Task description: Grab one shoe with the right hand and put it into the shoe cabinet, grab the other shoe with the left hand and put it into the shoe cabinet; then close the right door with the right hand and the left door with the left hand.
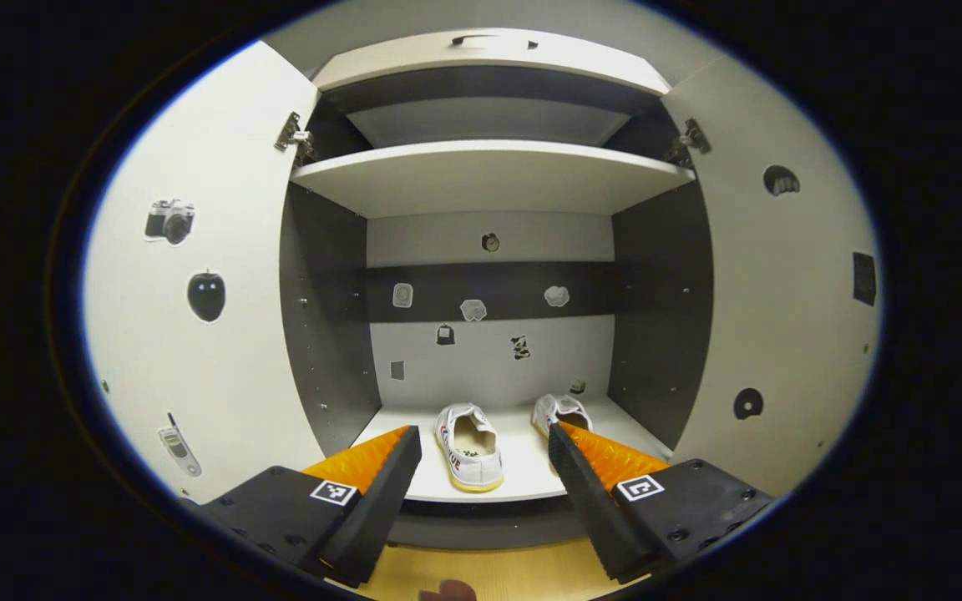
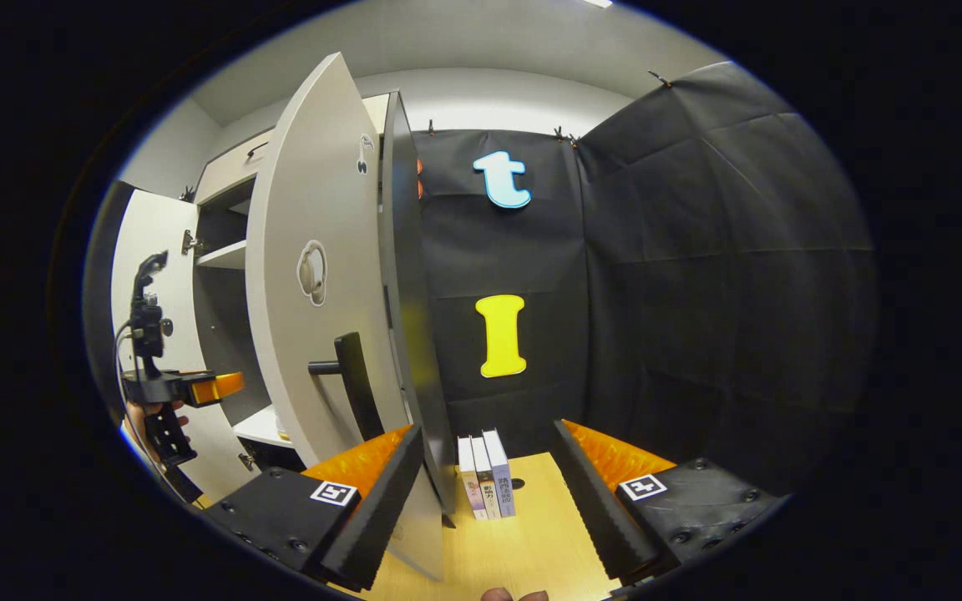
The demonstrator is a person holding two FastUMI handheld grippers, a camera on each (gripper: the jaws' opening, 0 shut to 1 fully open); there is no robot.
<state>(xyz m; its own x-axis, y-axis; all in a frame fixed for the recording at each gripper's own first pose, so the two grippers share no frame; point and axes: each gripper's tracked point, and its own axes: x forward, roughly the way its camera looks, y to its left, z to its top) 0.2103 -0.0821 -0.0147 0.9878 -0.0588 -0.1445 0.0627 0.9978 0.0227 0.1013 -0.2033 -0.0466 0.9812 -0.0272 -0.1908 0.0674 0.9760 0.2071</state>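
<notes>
Both canvas shoes sat on the cabinet's bottom shelf [image 1: 514,488], so the doors were what was left. In the left gripper view, one white shoe [image 1: 470,446] lay at 6 o'clock, heel toward the camera; the second shoe [image 1: 560,411] was just beside it at approx. 5 o'clock, partly hidden behind a finger. Left gripper [image 1: 483,467] had its fingers spread apart, holding nothing, pointing into the cabinet from in front.

Right gripper [image 2: 488,467] was likewise spread wide and empty, sitting at the free edge of the right door [image 2: 322,275], with the door's dark bar handle [image 2: 351,376] at approx. 9 o'clock from the fingers.

Handling, my guess: doors are stiff flat panels on hinges, light to swing, smooth-faced so pads may slip; better to push flat on the outer face near the free edge, or hook the handle. Left door [image 1: 197,284] stood fully open.

Writing: shoe had some lettering on its side, too small to read. Three books [image 2: 485,476] stood on the floor at 6 o'clock; spine text not legible. Doors carried picture stickers, e.g. a camera sticker [image 1: 169,221], no words.
</notes>
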